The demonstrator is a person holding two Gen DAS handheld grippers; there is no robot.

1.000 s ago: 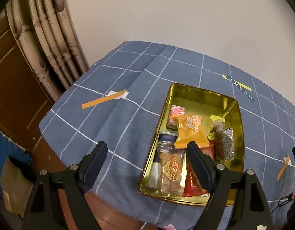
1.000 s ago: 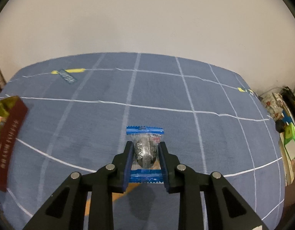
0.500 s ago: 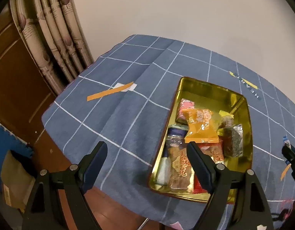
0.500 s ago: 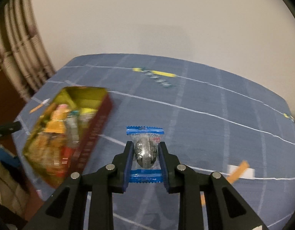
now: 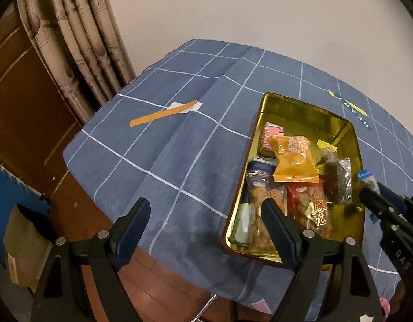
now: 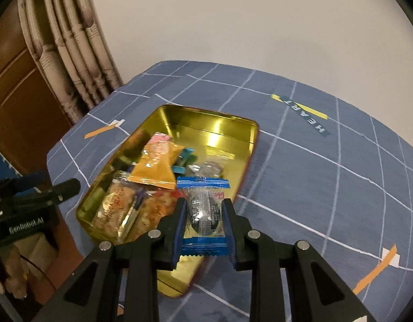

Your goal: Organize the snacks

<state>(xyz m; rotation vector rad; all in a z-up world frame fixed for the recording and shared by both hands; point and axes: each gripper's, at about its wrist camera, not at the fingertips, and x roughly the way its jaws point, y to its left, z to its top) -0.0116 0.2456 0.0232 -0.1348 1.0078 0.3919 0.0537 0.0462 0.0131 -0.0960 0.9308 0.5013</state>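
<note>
Snacks already fill much of the gold tin (image 6: 222, 127), which sits on the blue checked tablecloth (image 6: 327, 177). Its far end, toward 12 o'clock in the right wrist view, is bare metal. The right gripper (image 6: 203, 220) has its jaws closed tight on 1 blue-edged candy packet (image 6: 203, 212), pinched across the clear middle so both crimped ends stick out. It hangs above the tin's near right side, over the red packet (image 5: 311, 206) and close to the tin's rim at 3 o'clock.

The left gripper (image 5: 206, 220) holds nothing, jaws spread wide. It hovers off the table's near edge, with the tin at its 2 o'clock and 1 finger overlapping the tin's near corner in the left wrist view.

Judging by this, the step in hand is dropping the candy into the tin. Risks:

1. Released here, the candy could hit the rim and slide onto the cloth, since it hangs so near the right wall.
2. The wrapper is slick; it may slip early or cling to 1 pad on opening.
3. The orange packet (image 6: 155, 166) lies loosely on top of the pile, so a low pass could knock it aside.
</note>
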